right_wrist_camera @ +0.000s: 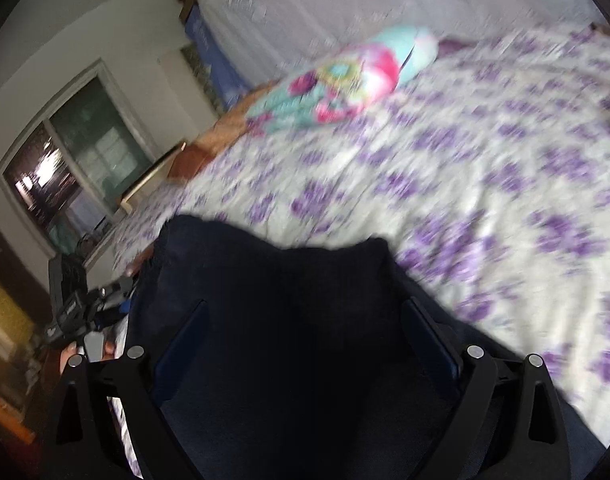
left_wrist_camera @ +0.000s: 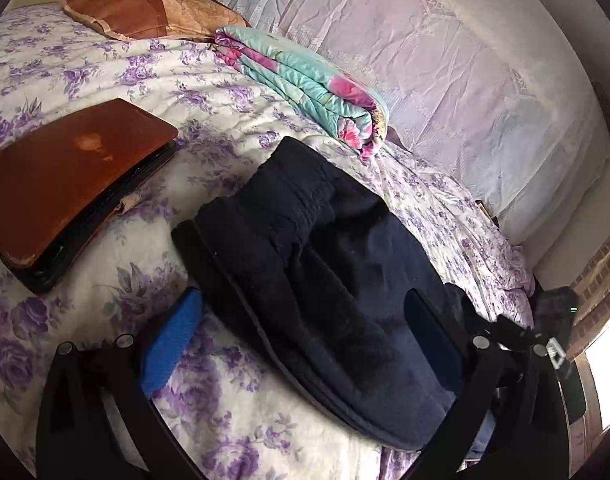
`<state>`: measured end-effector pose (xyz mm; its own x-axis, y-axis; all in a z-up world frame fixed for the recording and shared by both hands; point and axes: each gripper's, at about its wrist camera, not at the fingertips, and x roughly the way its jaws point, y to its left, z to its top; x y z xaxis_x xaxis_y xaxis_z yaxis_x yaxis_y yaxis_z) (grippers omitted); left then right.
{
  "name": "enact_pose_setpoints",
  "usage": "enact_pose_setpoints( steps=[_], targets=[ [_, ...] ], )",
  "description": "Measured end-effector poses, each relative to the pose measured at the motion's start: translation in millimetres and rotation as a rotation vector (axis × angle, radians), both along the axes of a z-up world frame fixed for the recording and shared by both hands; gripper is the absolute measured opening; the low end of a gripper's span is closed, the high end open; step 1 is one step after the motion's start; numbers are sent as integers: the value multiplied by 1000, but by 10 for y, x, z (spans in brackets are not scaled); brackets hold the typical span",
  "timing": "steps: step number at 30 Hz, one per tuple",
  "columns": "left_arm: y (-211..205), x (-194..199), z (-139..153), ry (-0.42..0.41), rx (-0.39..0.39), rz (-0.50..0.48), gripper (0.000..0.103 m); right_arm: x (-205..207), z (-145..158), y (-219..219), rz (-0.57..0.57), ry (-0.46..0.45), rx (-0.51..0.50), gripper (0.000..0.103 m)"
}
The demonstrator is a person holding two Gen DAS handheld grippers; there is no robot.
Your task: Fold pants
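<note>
Lying folded at the frame's centre on the flowered bedspread [left_wrist_camera: 105, 80], the dark pants [left_wrist_camera: 325, 260] look soft and limp; grip a doubled edge. Left gripper [left_wrist_camera: 301, 332] spread wide, holding nothing; right gripper [right_wrist_camera: 305, 344] fingers wide around fabric, grip unclear.

The pants [left_wrist_camera: 325, 264] lie folded on the bed [left_wrist_camera: 117, 264]. The left gripper [left_wrist_camera: 297, 336] is at their near end: one finger [left_wrist_camera: 173, 344] sits on the bed just left of the pants, the other is over the cloth. A flat case [left_wrist_camera: 69, 184] lies on the bed to the left of the pants, apart from them. Behind the pants a folded blanket [left_wrist_camera: 305, 80] lies by the back wall. A pillow [left_wrist_camera: 145, 16] lies farther back, left of the blanket. In the blurry right view, the right gripper [right_wrist_camera: 305, 344] seems to be over the pants.
</note>
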<state>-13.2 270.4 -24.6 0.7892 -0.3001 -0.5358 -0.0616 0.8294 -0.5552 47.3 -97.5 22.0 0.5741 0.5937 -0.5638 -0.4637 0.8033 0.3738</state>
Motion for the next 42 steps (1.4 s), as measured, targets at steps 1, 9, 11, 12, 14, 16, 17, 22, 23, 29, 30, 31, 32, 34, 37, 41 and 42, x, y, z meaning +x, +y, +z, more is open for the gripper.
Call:
enact_pose_setpoints(
  steps=[1,9,11,12,14,16,17,22,23,29,30,31,32,34,37,41,42],
  targets=[
    [1,2,1,0,1,-3,98,-130,102,-88,-51,-52,-5,96],
    [90,-245,82,-115,-25,95,98,-1928,410,-1087,-369,-223,77,97],
    [95,-276,57,-121,-29,100,98,-2369,326,-1341,-454,-160,91,97],
    [102,-266,54,-119,-31,94,98,-2479,280,-1427,-486,-132,88,97],
    [96,-258,52,-112,-24,88,98,-2729,149,-1650,-601,-40,61,97],
    [78,-247,53,-106,-11,86,98,-2916,49,-1847,-697,20,75,97],
    [72,-243,50,-103,-6,80,98,-3025,-25,-1975,-748,53,118,97],
    [62,-240,37,-97,5,56,98,-3235,-278,-2188,-811,159,313,97],
    [61,-241,35,-97,7,54,98,-3244,-299,-2186,-816,160,322,97],
    [59,-243,36,-99,6,51,98,-3140,-427,-2429,-907,132,483,97],
    [56,-246,36,-100,4,50,98,-3121,-415,-2478,-921,116,466,97],
    [55,-247,36,-102,3,48,98,-3098,-406,-2518,-931,105,453,97],
    [54,-250,37,-104,2,46,98,-3065,-416,-2551,-947,85,440,97],
    [52,-256,35,-106,3,38,98,-3026,-395,-2586,-978,41,393,97],
    [44,-260,35,-106,14,19,98,-2974,-389,-2533,-994,-3,303,94],
    [44,-285,22,-118,18,-9,98,-2976,-479,-2528,-1039,-49,196,30],
    [41,-290,22,-122,20,-16,98,-2991,-512,-2588,-1031,-48,235,26]
  ],
)
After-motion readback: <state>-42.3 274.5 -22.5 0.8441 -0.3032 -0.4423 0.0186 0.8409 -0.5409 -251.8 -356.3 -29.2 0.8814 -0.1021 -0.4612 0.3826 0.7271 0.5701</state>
